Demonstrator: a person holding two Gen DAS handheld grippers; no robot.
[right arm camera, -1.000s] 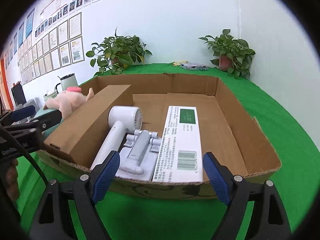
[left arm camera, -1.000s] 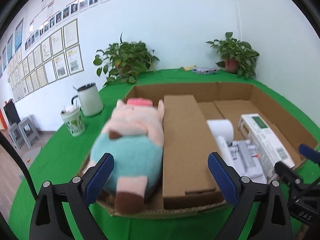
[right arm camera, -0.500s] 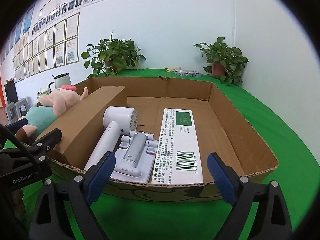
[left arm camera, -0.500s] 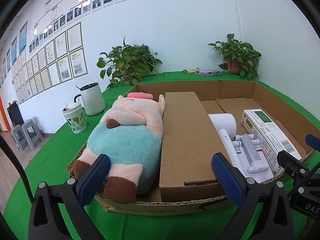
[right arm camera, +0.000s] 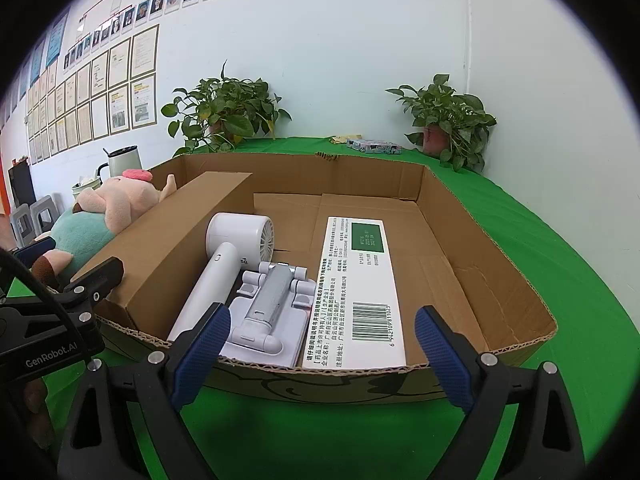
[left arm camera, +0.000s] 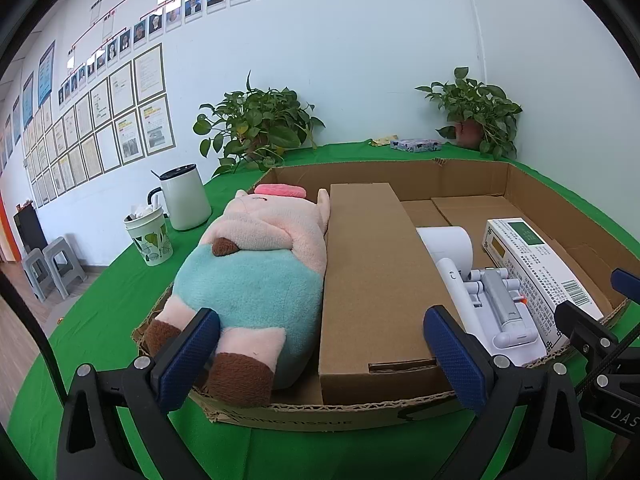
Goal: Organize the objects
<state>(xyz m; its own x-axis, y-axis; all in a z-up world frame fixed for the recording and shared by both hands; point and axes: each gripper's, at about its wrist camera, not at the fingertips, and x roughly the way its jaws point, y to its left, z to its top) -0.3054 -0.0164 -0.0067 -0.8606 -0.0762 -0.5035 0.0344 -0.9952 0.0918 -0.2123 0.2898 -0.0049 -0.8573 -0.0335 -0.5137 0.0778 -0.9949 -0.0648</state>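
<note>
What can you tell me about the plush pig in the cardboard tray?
The plush pig is soft and pale pink, with a teal body, brown hooves and a pink patch on its head. It lies lengthwise at the left end of the cardboard tray, feet toward the camera, pressed against the long brown box. No tool touches it.

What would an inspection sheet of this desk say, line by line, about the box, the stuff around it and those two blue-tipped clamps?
Surface: round table with green cloth.
Job's things: open cardboard tray holding plush pig, long brown box, white handheld fan, white folding stand, white medicine box, side by side.
Clutter: white kettle, patterned cup, small packet at the back.
Grippers: left gripper and right gripper open, empty, in front of the tray's near wall.
Cables: black cable on left gripper.
Surroundings: two potted plants, framed papers on wall, grey stools.
</note>
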